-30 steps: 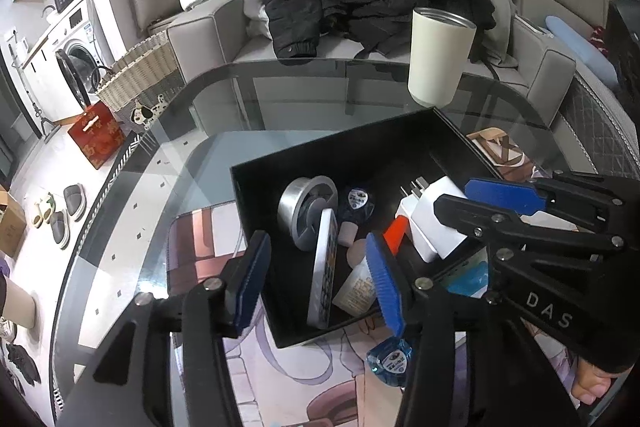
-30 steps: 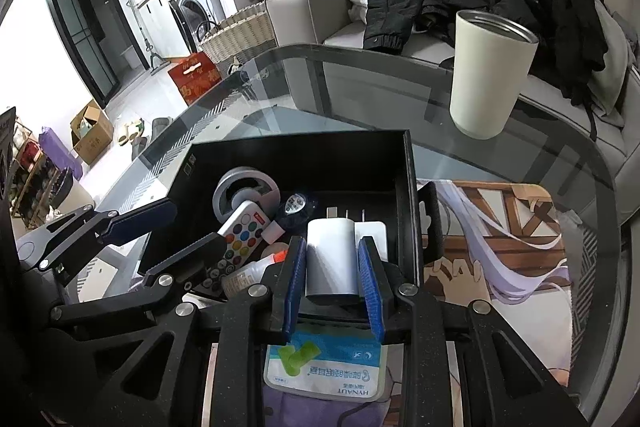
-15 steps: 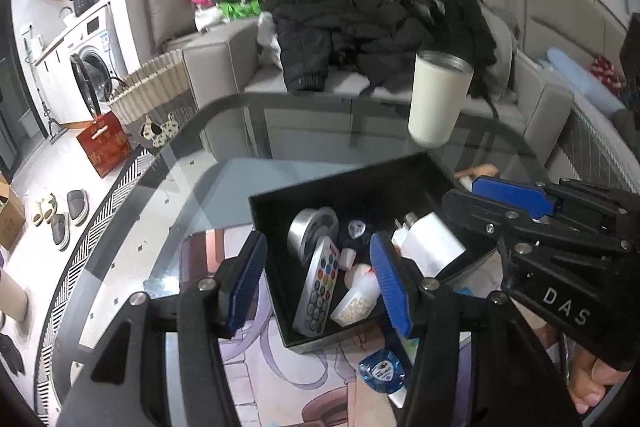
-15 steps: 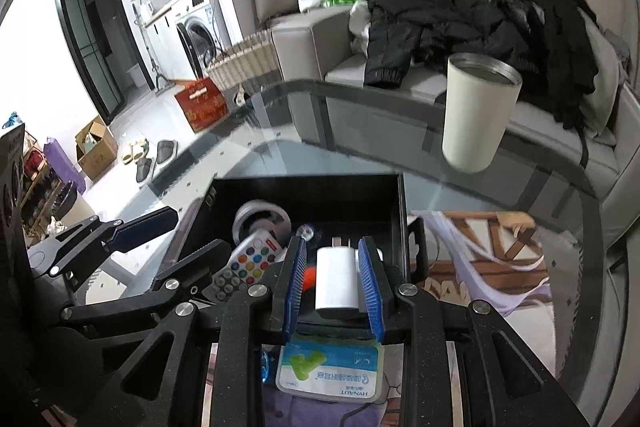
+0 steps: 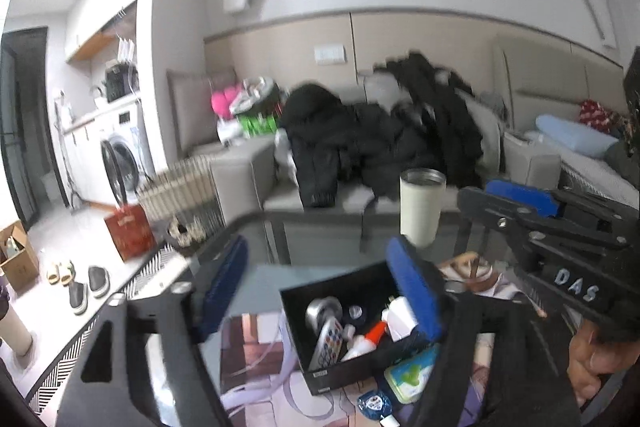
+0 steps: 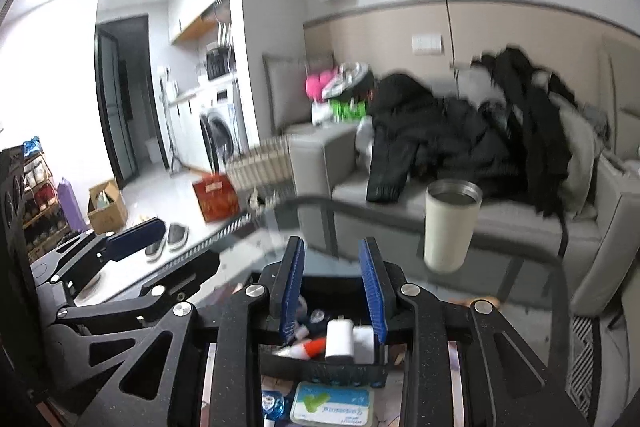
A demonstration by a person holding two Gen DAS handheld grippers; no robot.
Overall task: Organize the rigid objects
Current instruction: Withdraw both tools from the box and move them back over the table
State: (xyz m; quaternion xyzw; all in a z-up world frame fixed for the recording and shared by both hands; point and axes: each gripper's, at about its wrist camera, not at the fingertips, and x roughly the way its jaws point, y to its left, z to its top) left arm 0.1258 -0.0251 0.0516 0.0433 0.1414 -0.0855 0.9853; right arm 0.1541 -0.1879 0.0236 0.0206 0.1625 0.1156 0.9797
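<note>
Two handheld grippers hang above a glass-topped table [image 5: 256,227], both lifted clear of a black open-topped rectangular box [image 5: 320,373] that sits on a printed mat towards the table's near edge. The left gripper [image 5: 320,299] has its blue-padded jaws spread wide with nothing between them. The right gripper [image 6: 332,287] also has its jaws apart and holds nothing; seen from the right wrist, the box lies below and beyond its fingers.

Inside the box lie a white plug-in charger block [image 6: 340,339] against the right-hand wall, a small white glue bottle with an orange cap [image 5: 366,339] beside it, a grey remote control with coloured buttons [image 5: 328,343] leaning near the middle, and a round silver tape roll [image 5: 320,309] towards the far left corner. Just outside the box's near wall, on the mat, rests a flat white packet with a green and blue label [image 6: 332,405], and a small blue round-labelled item [image 5: 374,405] lies next to it.

Towards the table's far edge stands a tall cream tumbler with a metal rim [image 6: 450,227], upright and well apart from the box. Beyond the table a grey sofa [image 6: 440,199] carries a heap of black jackets [image 5: 380,139].
</note>
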